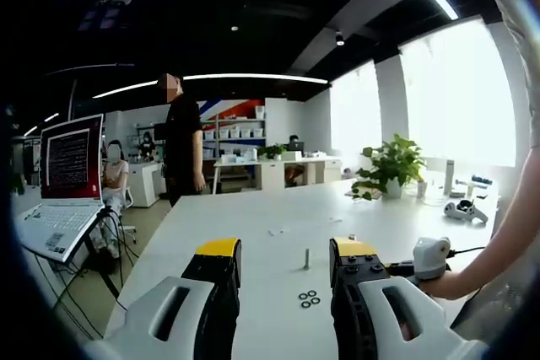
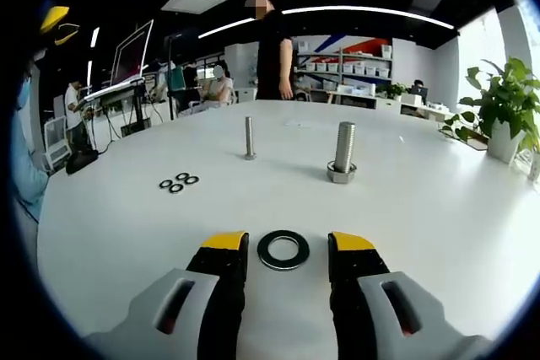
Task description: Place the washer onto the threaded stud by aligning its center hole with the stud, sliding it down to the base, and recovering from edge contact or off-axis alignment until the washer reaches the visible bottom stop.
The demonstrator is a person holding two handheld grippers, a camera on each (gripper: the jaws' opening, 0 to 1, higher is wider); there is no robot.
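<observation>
Washer lay ungrasped on the table between the right gripper jaws, spread apart; threaded stud stood farther off, bare; left gripper was likewise released.

1. We see a long white table under a dark ceiling with curved light strips.
2. Bright windows line one side; a potted plant stands near them.
3. An open laptop sits aside; white shelving backs the room.
</observation>
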